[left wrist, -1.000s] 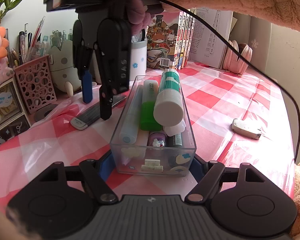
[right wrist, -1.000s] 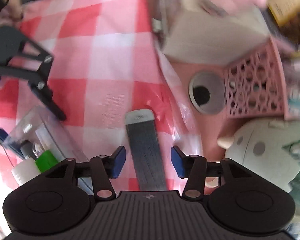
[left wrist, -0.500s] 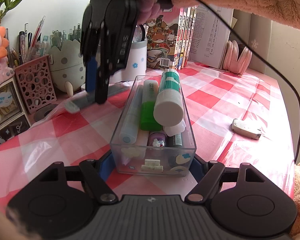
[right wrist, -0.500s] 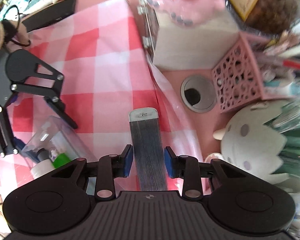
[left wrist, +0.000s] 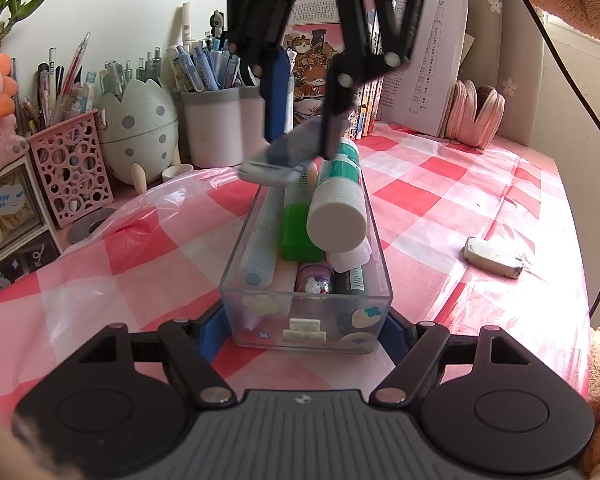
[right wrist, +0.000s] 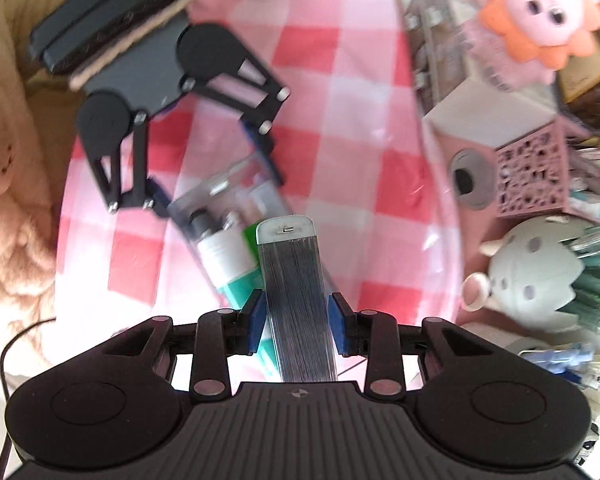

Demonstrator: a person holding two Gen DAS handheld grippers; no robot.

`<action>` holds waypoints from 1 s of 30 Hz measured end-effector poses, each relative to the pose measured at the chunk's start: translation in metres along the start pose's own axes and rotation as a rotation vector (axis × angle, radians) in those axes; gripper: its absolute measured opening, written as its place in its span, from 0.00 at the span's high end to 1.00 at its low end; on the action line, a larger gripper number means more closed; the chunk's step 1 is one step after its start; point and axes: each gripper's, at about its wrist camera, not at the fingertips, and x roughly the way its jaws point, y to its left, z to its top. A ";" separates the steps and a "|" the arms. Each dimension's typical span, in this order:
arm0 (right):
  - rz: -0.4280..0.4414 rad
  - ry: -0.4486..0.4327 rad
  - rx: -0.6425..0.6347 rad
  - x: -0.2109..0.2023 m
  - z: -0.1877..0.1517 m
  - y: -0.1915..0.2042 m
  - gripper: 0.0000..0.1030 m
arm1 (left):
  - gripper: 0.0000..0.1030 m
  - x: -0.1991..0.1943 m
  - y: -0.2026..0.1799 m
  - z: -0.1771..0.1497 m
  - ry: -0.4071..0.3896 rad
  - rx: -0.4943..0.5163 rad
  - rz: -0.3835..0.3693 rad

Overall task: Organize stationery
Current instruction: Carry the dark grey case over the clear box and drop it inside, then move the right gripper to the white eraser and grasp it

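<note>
Left view, left gripper [left wrist: 304, 332]: it's clamping the near end of the clear box [left wrist: 306, 268], one blue pad pressing on each side, so the box is sitting right in front of it on the checked cloth [left wrist: 440, 200].
Left view, right gripper [left wrist: 300, 136]: it's hanging above the far end of the box, pinching the lead case [left wrist: 278, 160], which is tilting down toward the box's far-left corner.
Left view, count: I'm seeing one glue stick [left wrist: 338, 204] lying on top, one green marker [left wrist: 298, 232], one blue pen [left wrist: 262, 248] and one eraser [left wrist: 494, 257] off to the right, well apart from the box.
Right view, right gripper [right wrist: 298, 322]: it's squeezing the lead case [right wrist: 294, 292] between its pads, case sticking straight out ahead, over the box [right wrist: 220, 204] below.
Right view, tip: I'd say the box is getting crowded, so lining the case up lengthwise with the box before letting go is the way, and the left gripper [right wrist: 208, 168] should be bracing the box meanwhile.
Right view, count: two grippers, one case, one box.
</note>
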 end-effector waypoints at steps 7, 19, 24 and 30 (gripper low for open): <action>0.034 0.055 -0.059 -0.002 0.007 0.011 0.64 | 0.51 0.000 0.000 0.000 0.000 0.000 0.000; -0.031 -0.015 0.018 -0.014 -0.004 0.017 0.56 | 0.51 0.000 0.000 0.000 0.000 0.000 0.000; -0.087 -0.075 0.081 -0.024 -0.018 0.036 0.50 | 0.51 0.000 0.000 0.000 0.000 0.001 0.001; -0.181 -0.207 0.234 -0.029 -0.041 0.069 0.42 | 0.50 0.000 -0.001 0.000 0.000 0.007 0.007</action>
